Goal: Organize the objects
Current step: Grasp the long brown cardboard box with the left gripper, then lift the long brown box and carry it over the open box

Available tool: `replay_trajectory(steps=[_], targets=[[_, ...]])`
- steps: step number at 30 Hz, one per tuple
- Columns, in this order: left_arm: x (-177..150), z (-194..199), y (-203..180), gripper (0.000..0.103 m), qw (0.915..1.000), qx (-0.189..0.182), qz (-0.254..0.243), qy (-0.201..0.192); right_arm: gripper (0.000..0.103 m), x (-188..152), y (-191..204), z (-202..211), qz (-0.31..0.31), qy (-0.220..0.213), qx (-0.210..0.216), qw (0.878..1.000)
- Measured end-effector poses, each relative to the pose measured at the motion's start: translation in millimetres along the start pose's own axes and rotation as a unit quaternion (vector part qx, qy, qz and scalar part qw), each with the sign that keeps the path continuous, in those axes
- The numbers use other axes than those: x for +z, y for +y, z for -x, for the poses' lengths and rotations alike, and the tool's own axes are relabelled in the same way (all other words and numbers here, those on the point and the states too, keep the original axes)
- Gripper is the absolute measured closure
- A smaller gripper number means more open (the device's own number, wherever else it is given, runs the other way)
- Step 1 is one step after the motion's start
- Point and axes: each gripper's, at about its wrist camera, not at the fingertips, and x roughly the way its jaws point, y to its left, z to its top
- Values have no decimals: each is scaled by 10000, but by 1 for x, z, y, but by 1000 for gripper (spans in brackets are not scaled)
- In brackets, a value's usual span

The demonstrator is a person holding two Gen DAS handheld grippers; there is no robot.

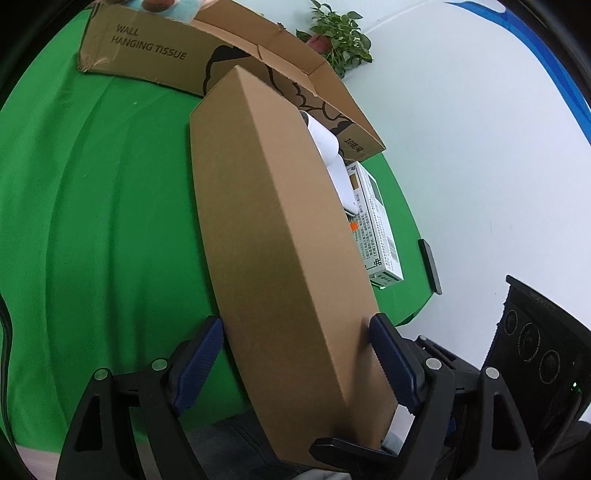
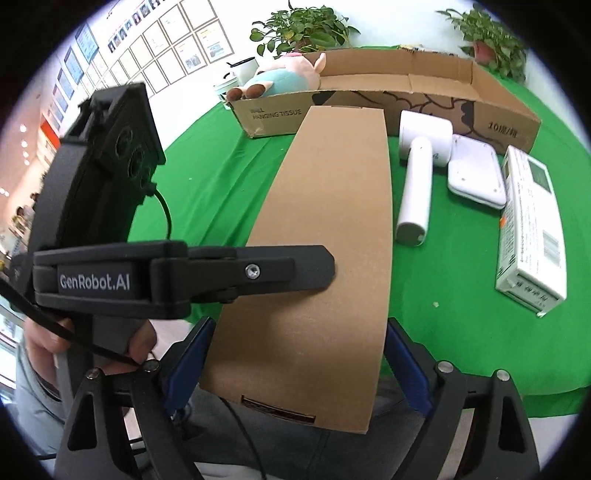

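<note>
A long flat brown cardboard box (image 2: 332, 184) reaches from the table's near edge toward the back, and its near end overhangs the green cloth (image 2: 221, 177). My right gripper (image 2: 300, 321) spans the box's width at that end, with both blue pads against its sides. My left gripper (image 1: 297, 318) clamps the same box (image 1: 277, 221) from the left across its thickness. One of its fingers (image 2: 295, 269) lies on the top face, and the other is hidden under the box. A hand (image 2: 40, 343) holds the left gripper.
An open "Wall Hanging Tissue" carton (image 2: 406, 96) stands at the back, with a plush toy (image 2: 288, 74) at its left end. To the right lie a white handheld device (image 2: 417, 177), a flat white gadget (image 2: 476, 170) and a printed white box (image 2: 532, 229). Potted plants (image 2: 303, 26) stand behind.
</note>
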Motion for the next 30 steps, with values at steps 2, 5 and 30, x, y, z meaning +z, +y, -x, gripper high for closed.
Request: replay_trajectory(steps=[2, 5, 30], targets=[[-2, -1, 3, 21, 9999, -67, 141, 18, 14, -1, -2, 1, -121, 8, 217, 9997], [-6, 0, 0, 21, 9999, -2, 124, 18, 14, -5, -1, 4, -158, -1, 380, 9992], [78, 39, -120, 24, 9796, 301, -1583, -1204, 21, 67, 24, 74, 442, -1885, -235, 9808]])
